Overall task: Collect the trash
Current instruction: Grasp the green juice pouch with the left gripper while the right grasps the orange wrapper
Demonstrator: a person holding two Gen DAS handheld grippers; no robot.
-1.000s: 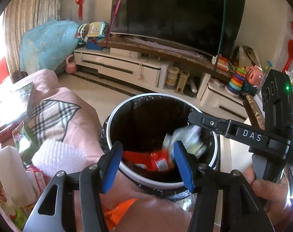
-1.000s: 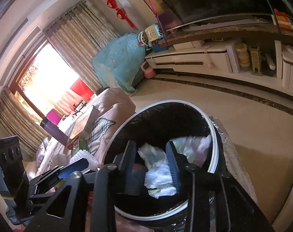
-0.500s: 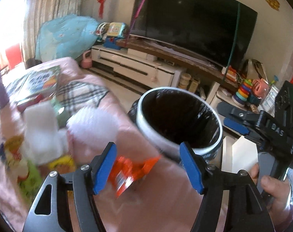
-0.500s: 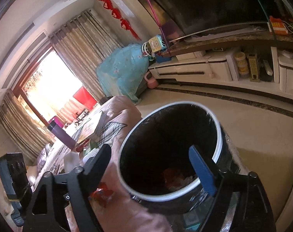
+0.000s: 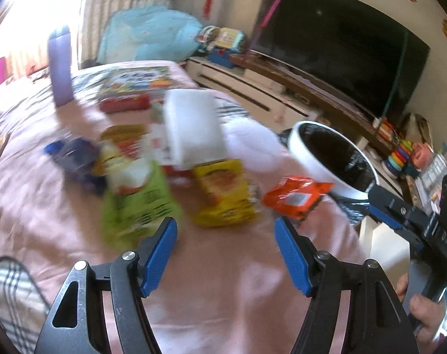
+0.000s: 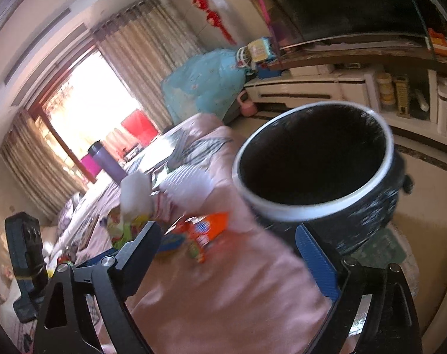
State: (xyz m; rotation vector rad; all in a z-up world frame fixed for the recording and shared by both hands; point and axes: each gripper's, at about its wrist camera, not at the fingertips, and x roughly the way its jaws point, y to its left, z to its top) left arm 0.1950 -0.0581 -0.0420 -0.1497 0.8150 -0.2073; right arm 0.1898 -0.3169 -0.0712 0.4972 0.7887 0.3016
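**Wrappers wait on the pink cloth beside the bin**

A pink cloth (image 5: pixel 229 289) bears the litter. The trash bin (image 5: pixel 309 159), white-rimmed and black-lined, stands at its edge. The left gripper (image 5: pixel 224 237) hangs over the cloth, fingers spread, empty. The right gripper (image 6: pixel 232 242) is likewise spread, empty. The green packet (image 5: pixel 140 206), yellow packet (image 5: pixel 223 191) and orange wrapper (image 5: pixel 294 197) lie near the bin.

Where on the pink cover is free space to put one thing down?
Bare pink cover lies just ahead of the left gripper, below the yellow packet and orange wrapper. Further back, wrappers crowd around the white block.
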